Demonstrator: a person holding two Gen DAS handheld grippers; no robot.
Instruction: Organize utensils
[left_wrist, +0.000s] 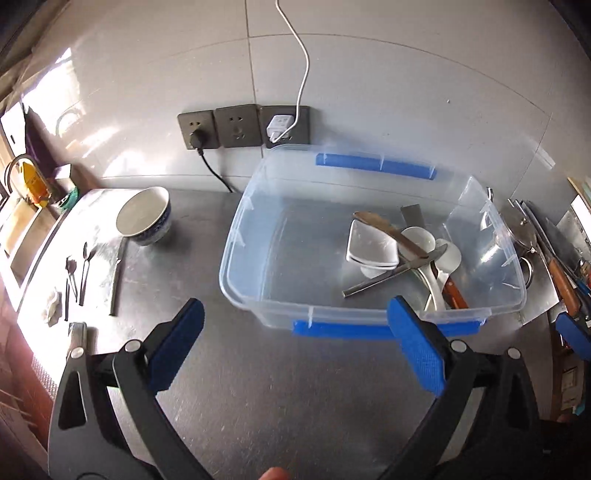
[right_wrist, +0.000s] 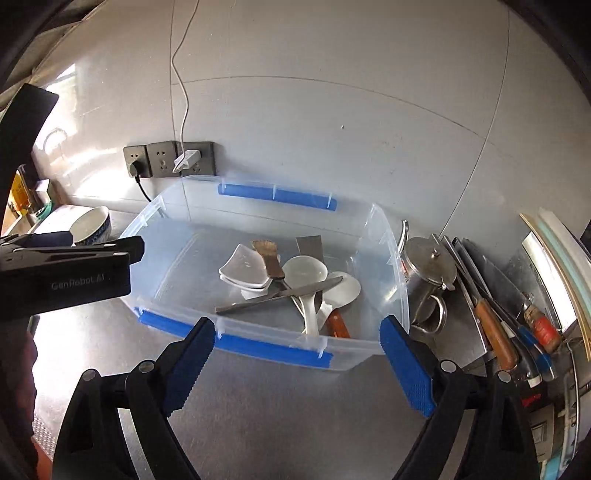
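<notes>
Much of what lies in the clear plastic bin (right_wrist: 388, 266) overlaps: a table knife (right_wrist: 280, 295) lies across two white ladle-like spoons (right_wrist: 306, 273), whose handles run under it, and a wooden-handled tool (right_wrist: 338, 325) shows only its brown grip at the near wall. A flat wooden spatula (right_wrist: 267, 258) leans over a stack of small white dishes (right_wrist: 243, 269); how many dishes are stacked is hard to tell. A grey flat blade (right_wrist: 309, 244) behind them is half hidden.

In the left wrist view, glare washes out the left edge of the steel bench (left_wrist: 258, 387), where small spoons (left_wrist: 85, 273) and a dark knife-like piece (left_wrist: 117, 284) lie below a blue-patterned bowl (left_wrist: 146, 218); their exact kinds are unclear. At the right of the right wrist view a metal kettle (right_wrist: 428, 266) stands just beside the bin, and knives (right_wrist: 495, 332) beyond it are cut off by the frame edge.

The left tongs (left_wrist: 295, 332) point down at the bench before the bin's near rim, blue pads wide apart, nothing between them. The right tongs (right_wrist: 297, 354) slant down toward the same rim, equally spread and empty. The left tool's black body fills the left middle of the right wrist view. A fingertip (left_wrist: 273, 473) peeps in at the bottom of the left wrist view.
</notes>
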